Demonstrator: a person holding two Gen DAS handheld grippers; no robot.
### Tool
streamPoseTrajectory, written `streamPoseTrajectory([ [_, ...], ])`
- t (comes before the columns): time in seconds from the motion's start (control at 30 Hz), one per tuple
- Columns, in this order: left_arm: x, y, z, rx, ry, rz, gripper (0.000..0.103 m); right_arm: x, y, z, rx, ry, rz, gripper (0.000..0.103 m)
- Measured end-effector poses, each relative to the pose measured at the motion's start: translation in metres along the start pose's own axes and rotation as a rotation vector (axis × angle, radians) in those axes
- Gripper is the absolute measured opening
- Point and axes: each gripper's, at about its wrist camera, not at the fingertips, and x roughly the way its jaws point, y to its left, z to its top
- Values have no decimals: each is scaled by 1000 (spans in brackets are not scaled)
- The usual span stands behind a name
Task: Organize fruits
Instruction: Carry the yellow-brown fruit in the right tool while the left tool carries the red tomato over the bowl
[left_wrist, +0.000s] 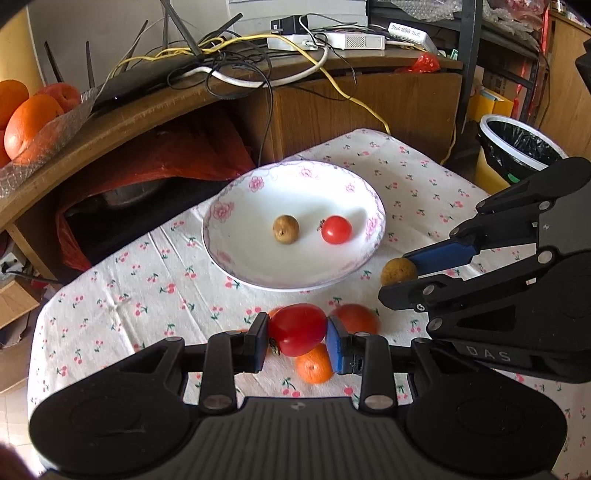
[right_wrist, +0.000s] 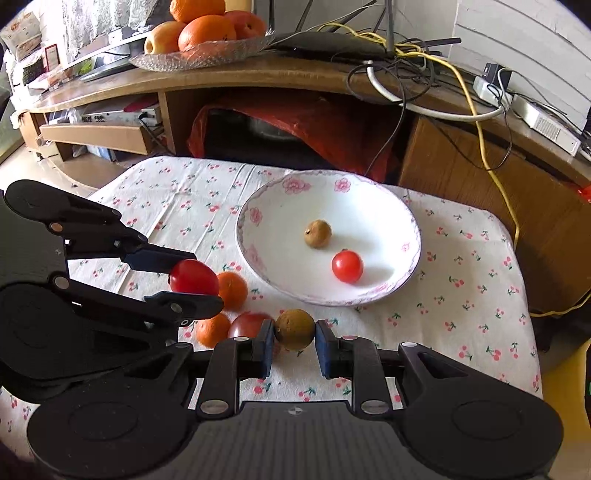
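Left wrist view: your left gripper (left_wrist: 297, 338) pinches a red tomato (left_wrist: 297, 328), hiding most of the small oranges (left_wrist: 314, 363) behind it on the cherry-print cloth (left_wrist: 122, 295). Right of that, your right gripper (right_wrist: 294, 341) clamps a brown longan (right_wrist: 294, 328). White plate (left_wrist: 236, 254) beyond holds another longan (left_wrist: 285, 229) and cherry tomato (left_wrist: 336, 229).

Left black two-finger gripper (left_wrist: 297, 334) clamped on an oblong red tomato (left_wrist: 297, 328), held low. Right black two-finger gripper (right_wrist: 294, 341) pinches a round brown fruit (right_wrist: 294, 329), level beside the left.
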Motion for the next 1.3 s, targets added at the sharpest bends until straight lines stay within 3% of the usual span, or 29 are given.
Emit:
streamPoseTrajectory([
  [0.63, 15, 12, 27, -34, -35, 30, 41, 10, -15, 25, 44, -45, -48, 21],
  [1.3, 60, 21, 36, -57, 6, 45, 40, 50, -35, 35, 78, -7, -50, 21],
])
